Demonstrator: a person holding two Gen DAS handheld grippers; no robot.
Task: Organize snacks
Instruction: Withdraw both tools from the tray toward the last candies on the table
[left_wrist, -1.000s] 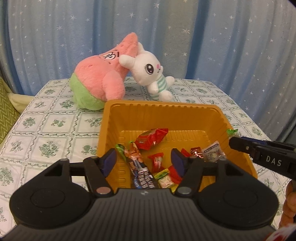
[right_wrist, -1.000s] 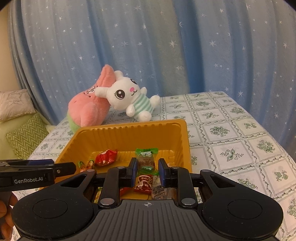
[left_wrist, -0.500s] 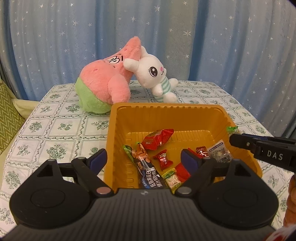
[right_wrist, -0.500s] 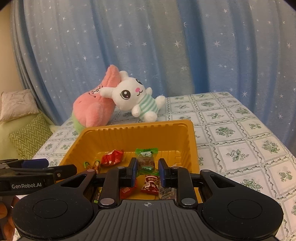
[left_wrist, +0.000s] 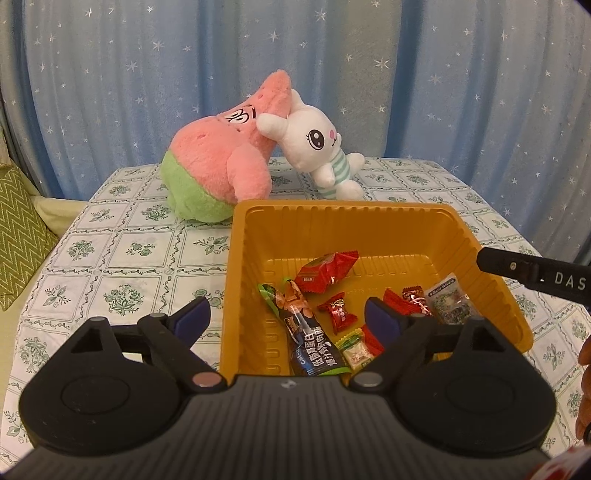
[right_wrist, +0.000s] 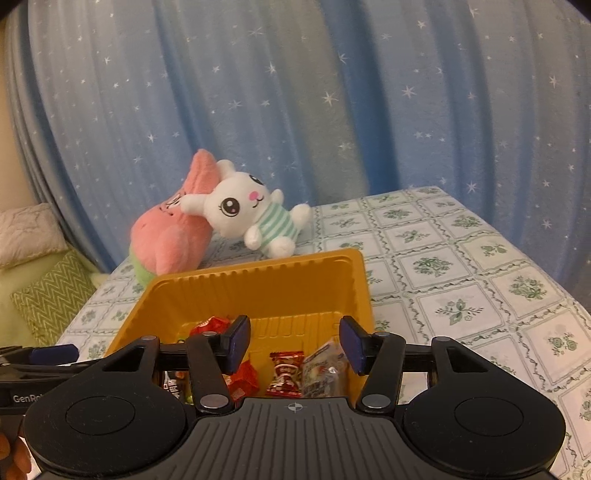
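Your left gripper (left_wrist: 286, 321) and right gripper (right_wrist: 294, 344) both hover with fingers spread wide and empty above the orange tray (left_wrist: 332, 225) on the desk (left_wrist: 122, 258), where the snacks (left_wrist: 325, 273) lie.

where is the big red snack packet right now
In the left wrist view the big red snack packet lies inside the orange tray, toward its back middle, just beyond the long dark snack bar.
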